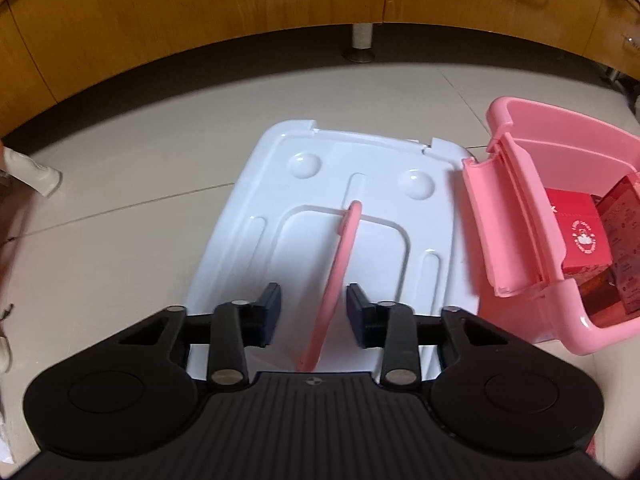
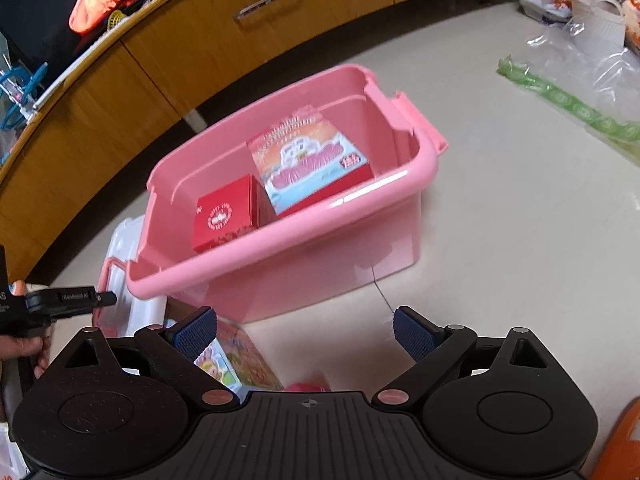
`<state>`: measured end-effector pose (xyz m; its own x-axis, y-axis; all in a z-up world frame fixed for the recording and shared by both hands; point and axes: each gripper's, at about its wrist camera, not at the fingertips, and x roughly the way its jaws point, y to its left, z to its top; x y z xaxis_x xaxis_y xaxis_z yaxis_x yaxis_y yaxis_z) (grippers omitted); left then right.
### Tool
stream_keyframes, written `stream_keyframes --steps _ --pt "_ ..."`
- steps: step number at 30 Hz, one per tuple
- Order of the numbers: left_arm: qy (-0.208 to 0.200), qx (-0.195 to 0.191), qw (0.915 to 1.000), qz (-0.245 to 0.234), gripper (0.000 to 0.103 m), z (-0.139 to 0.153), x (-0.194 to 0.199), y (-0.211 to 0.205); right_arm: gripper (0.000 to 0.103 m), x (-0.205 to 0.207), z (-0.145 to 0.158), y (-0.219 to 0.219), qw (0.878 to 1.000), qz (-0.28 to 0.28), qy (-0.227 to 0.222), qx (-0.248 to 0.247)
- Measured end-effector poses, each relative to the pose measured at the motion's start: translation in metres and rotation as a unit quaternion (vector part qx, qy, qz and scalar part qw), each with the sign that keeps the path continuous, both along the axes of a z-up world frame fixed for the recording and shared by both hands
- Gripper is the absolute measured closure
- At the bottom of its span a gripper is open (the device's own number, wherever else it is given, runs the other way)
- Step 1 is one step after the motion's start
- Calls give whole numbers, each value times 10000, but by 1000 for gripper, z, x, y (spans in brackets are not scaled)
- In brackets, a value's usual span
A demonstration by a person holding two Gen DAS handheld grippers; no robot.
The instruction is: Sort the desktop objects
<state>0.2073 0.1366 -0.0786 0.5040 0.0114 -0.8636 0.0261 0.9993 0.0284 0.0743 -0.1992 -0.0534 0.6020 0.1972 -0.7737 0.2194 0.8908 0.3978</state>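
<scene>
A pink storage bin (image 2: 412, 168) stands on the floor and also shows at the right of the left wrist view (image 1: 520, 224). It holds a red box (image 2: 224, 220) and a picture box (image 2: 308, 160). The bin's white lid (image 1: 384, 184) lies flat on the floor left of the bin, its pink handle (image 1: 340, 264) raised. My left gripper (image 1: 314, 314) is open, one finger on each side of the handle without touching. My right gripper (image 2: 306, 332) is open and empty above the floor in front of the bin.
Wooden cabinets (image 1: 200, 12) run along the back. A colourful box (image 2: 244, 360) lies on the floor under my right gripper. Plastic bags and a white basket (image 2: 596, 20) sit at the far right. An orange object (image 2: 624, 444) is at the bottom right.
</scene>
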Motion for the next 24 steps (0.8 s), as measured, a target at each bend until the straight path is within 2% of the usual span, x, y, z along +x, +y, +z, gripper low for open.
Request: stream_keyframes --steps 1,4,10,15,18,24 --pt "4 -38 10000 41 89 0 0 1 9 0 -1 0 10000 -6 18 17" --pt "-43 -113 9999 16 90 0 -2 3 9 0 -4 0 10000 -20 69 64" --pt "3 9 10000 -38 93 1 -5 0 9 -2 -3 0 9999 -14 65 126" --pt "10 -33 9999 142 96 5 -8 9 9 -3 0 -1 9999 -40 48 156" --pt "43 -192 9990 408 97 10 -9 19 9 -4 1 -2 9998 -77 26 183" --pt "-89 -55 9995 313 97 21 -14 20 9 -5 5 0 9997 -73 5 221"
